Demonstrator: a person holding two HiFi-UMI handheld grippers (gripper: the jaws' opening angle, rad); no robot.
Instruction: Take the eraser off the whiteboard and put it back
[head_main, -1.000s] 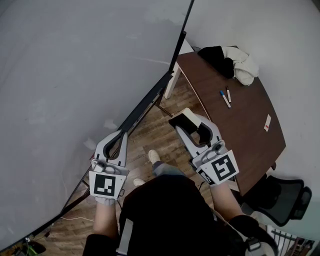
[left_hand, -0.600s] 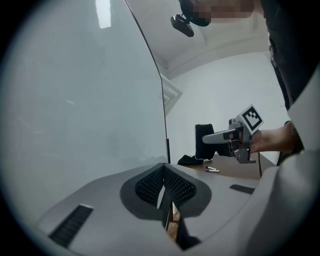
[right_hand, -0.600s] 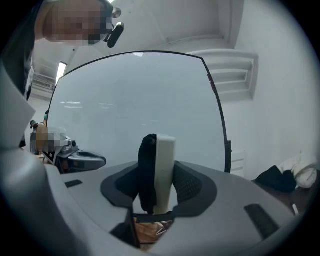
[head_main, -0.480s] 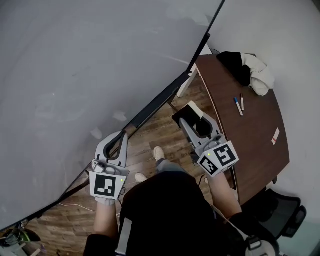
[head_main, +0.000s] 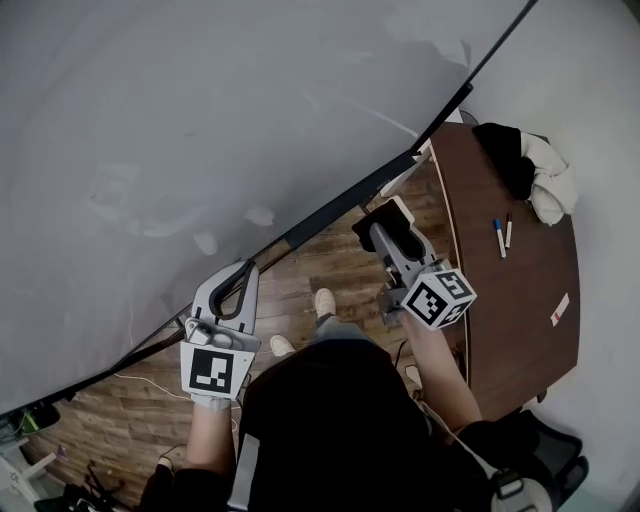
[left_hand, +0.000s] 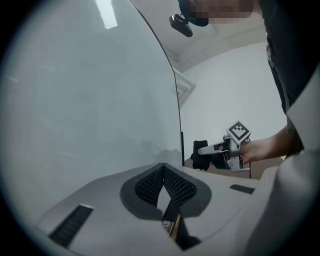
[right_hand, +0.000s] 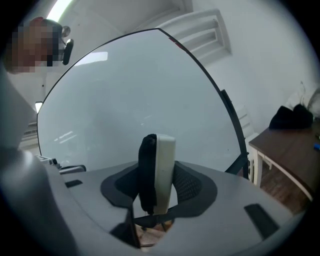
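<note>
The right tool, clamped on the eraser, has rolled and sunk near the whiteboard's lower edge. The left tool, jaws together, hangs well apart.

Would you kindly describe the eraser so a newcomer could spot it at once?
Find the large whiteboard and follow its dark lower edge toward the brown table. Just before it, the right tool clamps the eraser: a flat block, white on one face and black on the other, unlike the slim markers on the table.
</note>
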